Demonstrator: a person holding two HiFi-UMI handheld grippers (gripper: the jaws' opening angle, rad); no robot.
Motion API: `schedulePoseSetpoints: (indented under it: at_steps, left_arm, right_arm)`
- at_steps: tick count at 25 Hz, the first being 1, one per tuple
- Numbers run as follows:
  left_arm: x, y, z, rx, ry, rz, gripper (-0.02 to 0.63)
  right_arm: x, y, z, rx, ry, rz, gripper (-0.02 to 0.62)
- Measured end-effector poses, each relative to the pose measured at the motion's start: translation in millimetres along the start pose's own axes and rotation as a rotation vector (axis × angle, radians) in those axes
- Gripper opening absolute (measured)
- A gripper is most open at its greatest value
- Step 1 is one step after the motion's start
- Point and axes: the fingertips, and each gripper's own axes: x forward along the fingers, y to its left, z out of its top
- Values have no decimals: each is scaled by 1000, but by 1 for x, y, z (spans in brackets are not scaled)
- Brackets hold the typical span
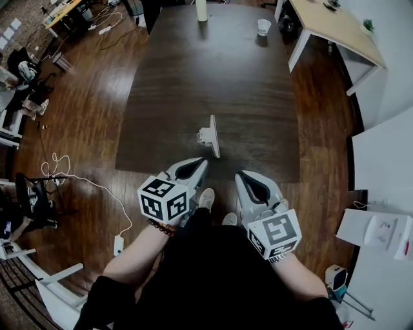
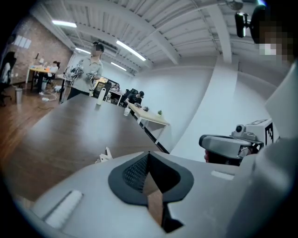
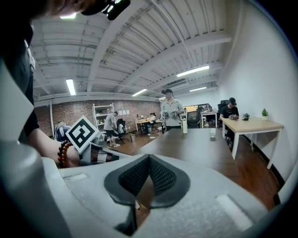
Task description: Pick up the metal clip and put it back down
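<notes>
The metal clip [image 1: 210, 135] lies on the dark table [image 1: 193, 71] near its front edge, with its white handles toward the left. In the left gripper view the clip [image 2: 104, 155] shows just past the jaws on the left. My left gripper [image 1: 202, 162] is held in the air short of the table's near edge, below and a little left of the clip, jaws shut with nothing between them [image 2: 149, 153]. Beside it to the right, my right gripper [image 1: 240, 174] is also shut and empty [image 3: 149, 156]. Neither gripper touches the clip.
A white cup [image 1: 264, 26] and a pale cylinder [image 1: 202, 9] stand at the table's far end. A light wooden desk [image 1: 335, 26] is at the back right, and white furniture [image 1: 387, 161] on the right. Cables [image 1: 58, 166] and chairs lie on the floor at left.
</notes>
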Motion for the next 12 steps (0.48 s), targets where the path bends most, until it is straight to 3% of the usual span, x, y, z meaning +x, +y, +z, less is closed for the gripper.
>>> schedulePoseSetpoints:
  at_steps: [6, 12]
  left_arm:
    - [-32, -51, -10, 125, -25, 38, 17]
    - [-59, -71, -6, 195, -58, 34, 17]
  right_arm:
    - [-22, 28, -12, -5, -19, 94, -11]
    - [-30, 51, -8, -30, -36, 114, -11]
